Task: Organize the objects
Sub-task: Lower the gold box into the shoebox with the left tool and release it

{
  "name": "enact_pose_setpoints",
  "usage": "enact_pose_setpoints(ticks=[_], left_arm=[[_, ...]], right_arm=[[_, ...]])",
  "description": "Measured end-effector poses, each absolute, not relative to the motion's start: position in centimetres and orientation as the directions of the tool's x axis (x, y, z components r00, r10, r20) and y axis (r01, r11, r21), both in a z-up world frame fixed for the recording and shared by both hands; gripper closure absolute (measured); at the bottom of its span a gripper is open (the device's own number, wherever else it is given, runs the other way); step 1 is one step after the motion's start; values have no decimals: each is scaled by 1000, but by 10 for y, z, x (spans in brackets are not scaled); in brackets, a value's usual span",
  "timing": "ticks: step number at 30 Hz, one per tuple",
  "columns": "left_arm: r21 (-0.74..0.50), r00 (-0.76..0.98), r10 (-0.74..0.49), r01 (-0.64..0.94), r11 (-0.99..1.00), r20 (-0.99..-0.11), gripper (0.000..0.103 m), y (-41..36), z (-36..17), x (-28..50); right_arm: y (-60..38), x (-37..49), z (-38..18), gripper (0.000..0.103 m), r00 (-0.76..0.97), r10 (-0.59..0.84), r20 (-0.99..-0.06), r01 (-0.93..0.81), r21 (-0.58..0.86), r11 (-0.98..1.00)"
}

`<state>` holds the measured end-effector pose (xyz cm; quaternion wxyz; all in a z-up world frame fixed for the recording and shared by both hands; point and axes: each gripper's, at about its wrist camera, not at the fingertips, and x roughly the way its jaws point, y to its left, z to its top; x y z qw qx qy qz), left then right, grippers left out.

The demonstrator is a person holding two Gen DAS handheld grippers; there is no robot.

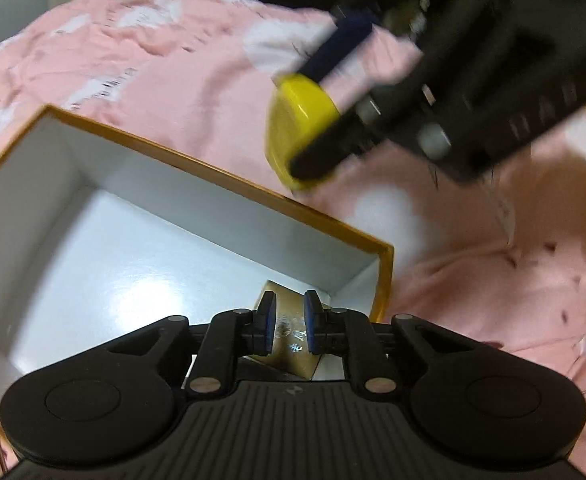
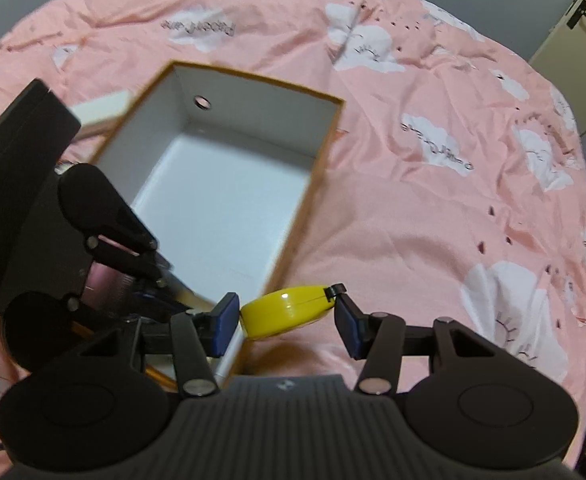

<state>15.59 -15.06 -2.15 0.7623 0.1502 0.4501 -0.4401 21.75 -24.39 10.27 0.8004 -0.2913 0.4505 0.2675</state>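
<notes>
yellow tape measure [image 2: 289, 310] is clamped in my right gripper [image 2: 287, 320], just off the box [image 1: 385, 276] corner, not yet in. left gripper [image 1: 289, 320] is pinched tight on a small gold packet [image 1: 293, 344] above the box floor. nothing's settled inside.

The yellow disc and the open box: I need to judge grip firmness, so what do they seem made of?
Yellow disc: probably hard glossy plastic, given the sharp highlight. Open box: looks like matte white cardboard with thin, straight orange-brown edges.
</notes>
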Motion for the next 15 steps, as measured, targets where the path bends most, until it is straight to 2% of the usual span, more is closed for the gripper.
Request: enact_pose_setpoints(ticks=[6, 11, 15], left_arm=[[-139, 415, -483, 630, 764, -771, 88, -101, 3, 150], [-138, 506, -430, 515, 846, -748, 87, -73, 9, 139], [-146, 532, -392, 445, 883, -751, 87, -61, 7, 136]], right_arm=[[-221, 206, 91, 49, 359, 219, -907, -771, -156, 617], [-198, 210, 64, 49, 281, 136, -950, -810, -159, 564], [-176, 211, 42, 49, 242, 15, -970, -854, -206, 478]])
